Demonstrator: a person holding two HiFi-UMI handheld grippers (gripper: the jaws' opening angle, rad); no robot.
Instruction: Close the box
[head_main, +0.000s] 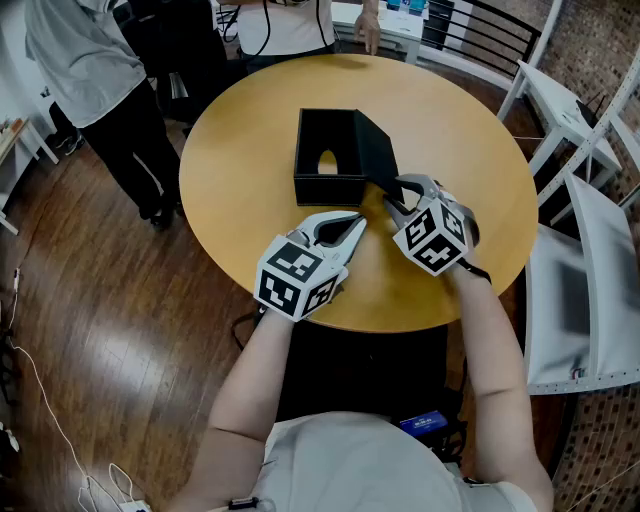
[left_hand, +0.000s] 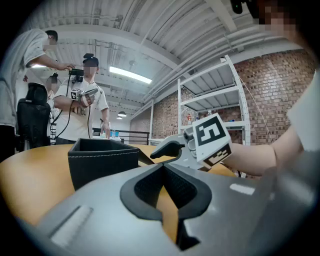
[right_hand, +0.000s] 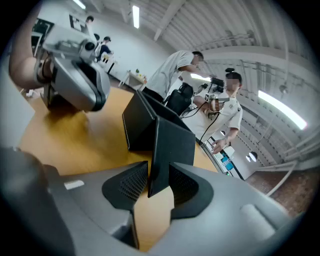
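Observation:
A black open-topped box (head_main: 327, 187) stands on the round wooden table (head_main: 240, 150). Its hinged lid (head_main: 375, 155) stands raised off the box's right side. My right gripper (head_main: 392, 196) is at the lid's near corner. In the right gripper view the thin lid panel (right_hand: 170, 142) stands edge-on between the pads of the right gripper (right_hand: 159, 172), with a gap showing beside it, so the jaws are open around it. My left gripper (head_main: 358, 225) hovers just in front of the box, its tips together and nothing held. In the left gripper view the box (left_hand: 102, 162) is ahead to the left.
Two people stand at the table's far side; one (left_hand: 87, 110) holds another gripper. White chairs (head_main: 585, 260) crowd the table's right edge. Dark wooden floor (head_main: 90, 300) lies to the left. A white shelf rack (left_hand: 210, 110) stands by the brick wall.

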